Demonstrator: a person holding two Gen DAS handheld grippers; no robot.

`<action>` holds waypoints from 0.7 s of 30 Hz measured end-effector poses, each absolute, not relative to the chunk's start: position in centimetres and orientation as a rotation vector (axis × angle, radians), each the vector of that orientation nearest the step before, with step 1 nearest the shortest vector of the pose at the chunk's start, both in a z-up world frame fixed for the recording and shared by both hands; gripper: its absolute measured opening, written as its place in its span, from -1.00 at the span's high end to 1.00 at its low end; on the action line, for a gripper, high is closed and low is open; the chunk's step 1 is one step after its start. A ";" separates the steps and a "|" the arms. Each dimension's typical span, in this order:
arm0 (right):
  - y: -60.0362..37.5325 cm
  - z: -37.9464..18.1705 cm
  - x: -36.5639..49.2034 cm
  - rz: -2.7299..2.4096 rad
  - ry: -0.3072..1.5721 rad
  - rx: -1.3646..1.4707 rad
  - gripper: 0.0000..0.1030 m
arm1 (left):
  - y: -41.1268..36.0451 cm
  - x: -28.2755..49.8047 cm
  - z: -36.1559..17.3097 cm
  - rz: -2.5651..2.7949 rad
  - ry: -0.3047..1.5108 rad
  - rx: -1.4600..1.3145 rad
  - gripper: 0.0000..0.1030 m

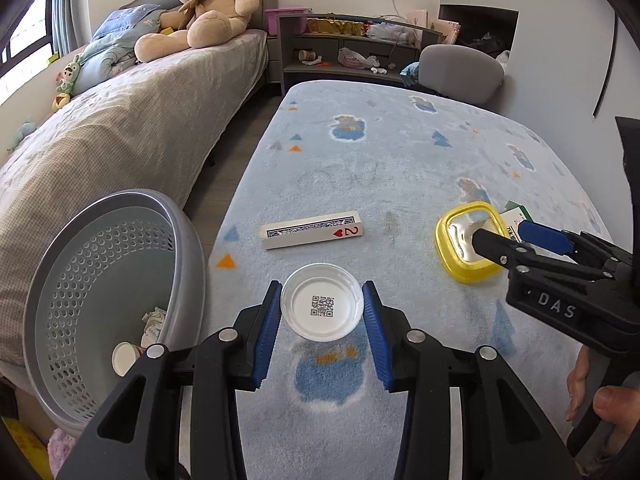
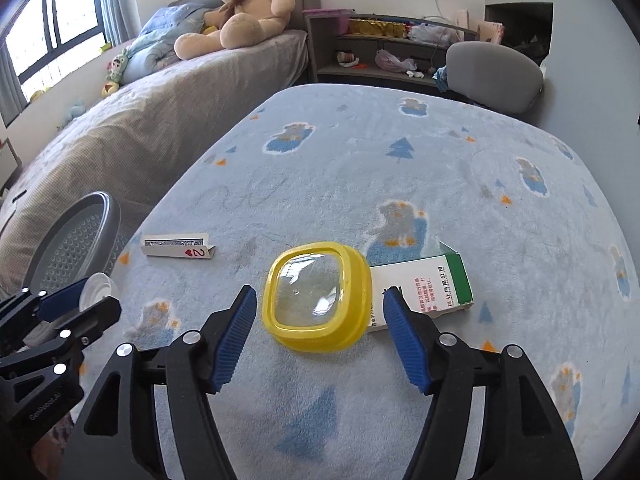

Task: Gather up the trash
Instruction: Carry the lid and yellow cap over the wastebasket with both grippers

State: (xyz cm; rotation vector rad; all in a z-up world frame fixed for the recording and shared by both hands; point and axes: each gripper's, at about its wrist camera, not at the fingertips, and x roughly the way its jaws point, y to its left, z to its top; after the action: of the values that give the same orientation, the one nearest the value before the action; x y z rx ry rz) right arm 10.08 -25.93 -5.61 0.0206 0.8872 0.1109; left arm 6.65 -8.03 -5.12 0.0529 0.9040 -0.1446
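A white round lid (image 1: 322, 306) with a printed code square sits between the blue pads of my left gripper (image 1: 322, 286), which is shut on it just above the blue rug (image 1: 400, 168). The right wrist view shows that gripper (image 2: 100, 294) and the lid (image 2: 96, 286) at the left edge. My right gripper (image 2: 320, 292) stands open around a yellow square lid (image 2: 316, 296) lying on the rug, with gaps on both sides. A green and white carton (image 2: 424, 288) lies touching the yellow lid on its right. A grey perforated basket (image 1: 80, 272) stands tilted at the left.
A playing-card box (image 1: 312, 234) lies on the rug beyond the white lid. The basket holds crumpled paper (image 1: 154, 320) and a paper cup (image 1: 124, 358). A bed (image 1: 120, 128) with a teddy bear (image 1: 204, 8) runs along the left; a shelf (image 1: 352, 48) and a grey chair (image 1: 460, 72) stand behind.
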 end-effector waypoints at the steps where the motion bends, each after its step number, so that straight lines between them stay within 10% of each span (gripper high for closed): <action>1: -25.5 -5.9 10.3 0.094 0.893 -0.004 -0.30 | -7.8 6.6 -5.1 -0.143 0.903 0.049 0.24; 21: -22.9 -7.3 11.0 0.030 0.896 -0.139 -0.28 | -5.7 6.6 -5.1 -0.127 0.911 0.017 0.24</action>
State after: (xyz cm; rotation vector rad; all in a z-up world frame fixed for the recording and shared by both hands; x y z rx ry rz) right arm 11.04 -22.86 -7.32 -0.1391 0.8965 0.0302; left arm 6.55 -5.69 -5.08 0.0168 0.9112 -0.1274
